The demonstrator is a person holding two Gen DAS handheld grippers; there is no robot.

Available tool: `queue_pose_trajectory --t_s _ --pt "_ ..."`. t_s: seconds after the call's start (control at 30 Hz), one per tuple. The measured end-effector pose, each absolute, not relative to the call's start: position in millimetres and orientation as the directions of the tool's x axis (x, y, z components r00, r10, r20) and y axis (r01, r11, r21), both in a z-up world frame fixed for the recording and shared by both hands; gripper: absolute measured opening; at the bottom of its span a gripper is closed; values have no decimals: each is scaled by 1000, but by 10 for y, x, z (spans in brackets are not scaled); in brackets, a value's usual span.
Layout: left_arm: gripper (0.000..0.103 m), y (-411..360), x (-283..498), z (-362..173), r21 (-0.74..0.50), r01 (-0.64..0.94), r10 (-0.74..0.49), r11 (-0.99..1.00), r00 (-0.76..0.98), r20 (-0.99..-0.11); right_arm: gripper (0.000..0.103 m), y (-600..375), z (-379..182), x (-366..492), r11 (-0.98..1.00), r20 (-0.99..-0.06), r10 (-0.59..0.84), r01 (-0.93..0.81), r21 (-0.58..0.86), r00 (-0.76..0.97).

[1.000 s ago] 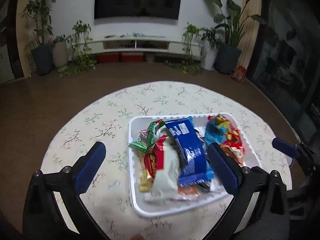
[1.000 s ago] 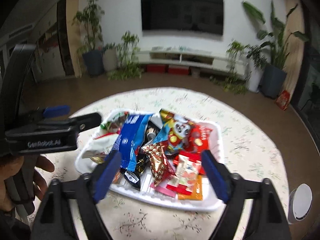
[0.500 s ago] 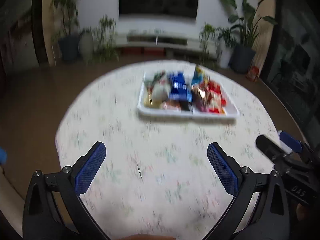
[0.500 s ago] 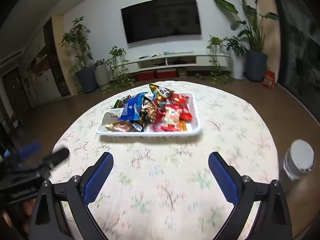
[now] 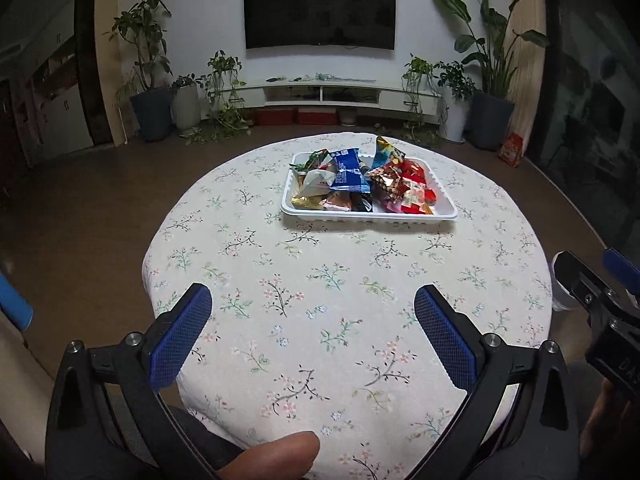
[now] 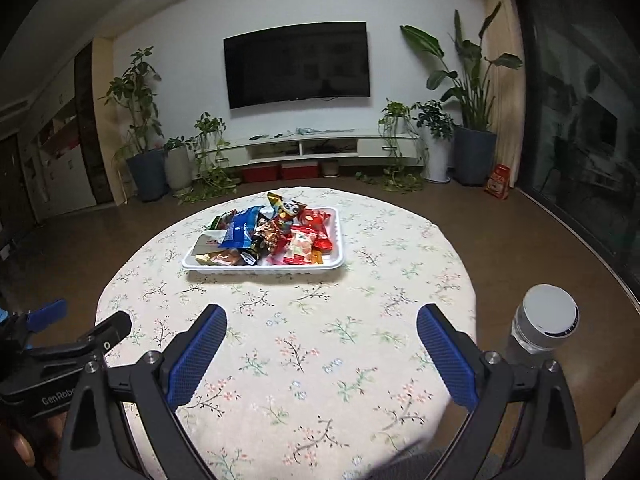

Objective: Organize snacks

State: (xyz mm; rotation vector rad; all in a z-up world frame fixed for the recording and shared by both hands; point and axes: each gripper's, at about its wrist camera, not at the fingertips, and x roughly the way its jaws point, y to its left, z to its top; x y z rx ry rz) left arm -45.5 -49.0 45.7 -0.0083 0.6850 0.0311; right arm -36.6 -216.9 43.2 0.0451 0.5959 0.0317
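A white tray (image 5: pixel 308 211) (image 6: pixel 200 267) full of snack packets stands on the far half of the round floral table (image 5: pixel 320 320) (image 6: pixel 320 340). A blue packet (image 5: pixel 348 172) (image 6: pixel 240 232) lies on the pile's left, red packets (image 5: pixel 416 192) (image 6: pixel 316 220) on its right. My left gripper (image 5: pixel 312 304) hangs open over the near part of the table, well short of the tray, nothing between its blue pads. My right gripper (image 6: pixel 322 322) is likewise open and empty over the near part.
A clear bottle with a white cap (image 6: pixel 544 322) stands by the table's right edge. In the left wrist view the other gripper shows at the right edge, and a thumb at the bottom. Potted plants, a TV and a low cabinet line the far wall.
Both grippers have drawn back from right over the tray to the near side of the table. The tray now sits far ahead, and the right gripper's jaws stand a little wider.
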Motion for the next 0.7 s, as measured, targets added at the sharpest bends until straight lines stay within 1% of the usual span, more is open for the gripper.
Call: queue_pose_trajectory --t_s 0.27,0.7 --pt "103 -527 -586 576 -2 -27 20 1000 791 -611 98 -2190 505 -490 1000 -558 16 -1 28 830" --pt "103 -484 -568 577 -6 -38 26 999 789 -614 98 -2122 510 -494 1000 -561 10 -4 12 828"
